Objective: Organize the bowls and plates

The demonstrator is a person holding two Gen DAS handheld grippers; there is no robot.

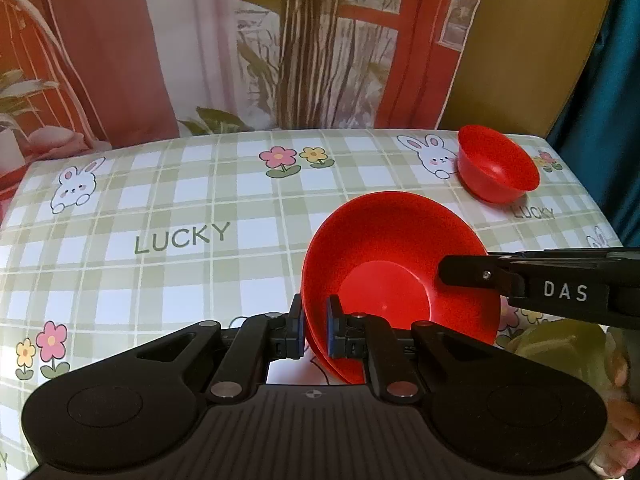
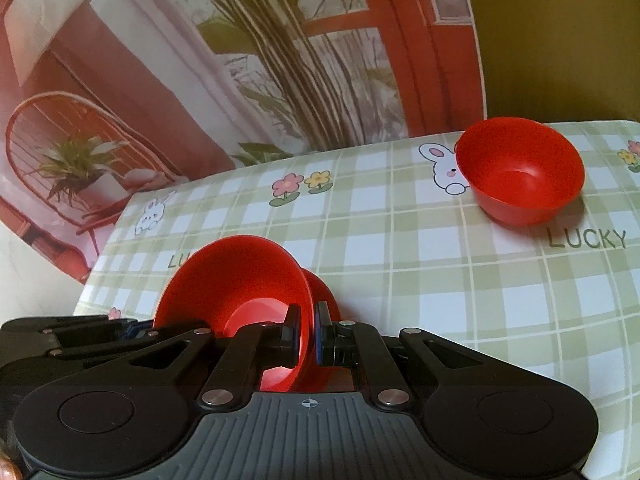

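Note:
A wide red plate [image 1: 400, 272] is held tilted above the checked tablecloth [image 1: 180, 200]. My left gripper [image 1: 314, 330] is shut on its near left rim. My right gripper [image 2: 306, 336] is shut on its opposite rim; it reaches in from the right in the left wrist view [image 1: 472, 272]. The plate also shows in the right wrist view [image 2: 232, 280]. A small red bowl [image 1: 498, 168] stands upright on the table at the far right, apart from both grippers; it also shows in the right wrist view [image 2: 520, 170].
The table's far edge meets a printed backdrop [image 1: 280, 40] of curtains, a plant and a red window frame. A yellow-green wall [image 1: 532, 40] stands behind the right corner. The table's right edge [image 1: 592, 200] lies just past the bowl.

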